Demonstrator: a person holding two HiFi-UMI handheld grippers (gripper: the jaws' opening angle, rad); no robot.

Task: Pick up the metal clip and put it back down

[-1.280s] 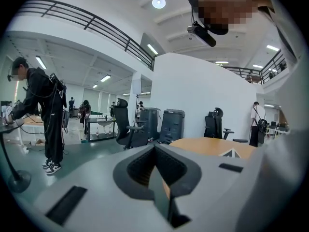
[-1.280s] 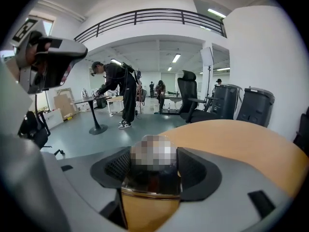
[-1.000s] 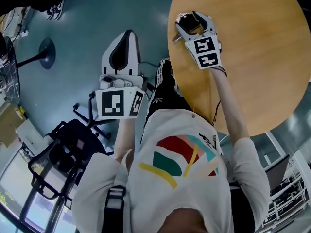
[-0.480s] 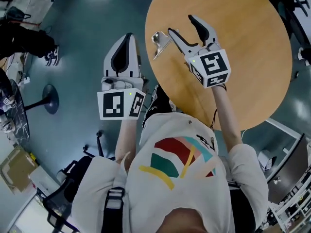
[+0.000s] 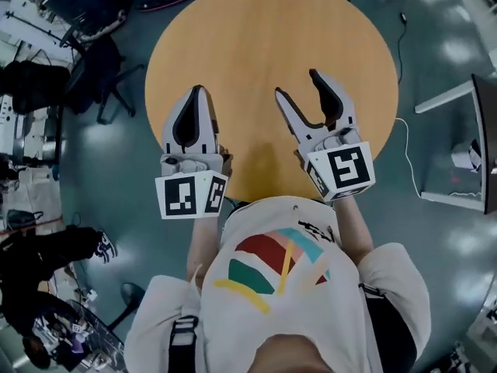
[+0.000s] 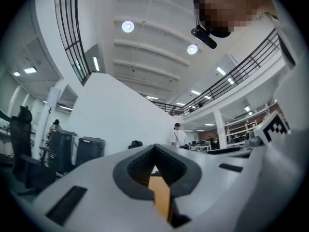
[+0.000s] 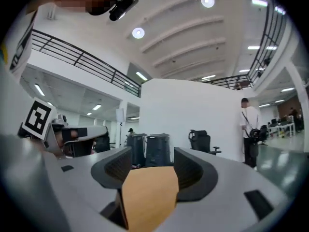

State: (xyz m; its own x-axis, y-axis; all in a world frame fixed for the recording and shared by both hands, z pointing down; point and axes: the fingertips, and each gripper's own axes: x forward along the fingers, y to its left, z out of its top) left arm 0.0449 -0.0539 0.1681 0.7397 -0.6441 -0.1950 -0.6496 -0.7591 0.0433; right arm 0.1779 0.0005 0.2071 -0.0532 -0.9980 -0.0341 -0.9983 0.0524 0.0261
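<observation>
Over round wooden table [image 5: 264, 37], both grippers hovering: left gripper [image 5: 198, 92] at table's 8 o'clock, jaws pressing together, holding nothing; right gripper [image 5: 297, 84] at 5 o'clock, jaws gaping, empty. Metal clip showing in no view.

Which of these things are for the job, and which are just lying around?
For the job: left gripper, jaws shut; right gripper, jaws apart, empty; round wooden table. No metal clip shows in any view.

Just around: black office chair; pale desk at the right edge.
</observation>
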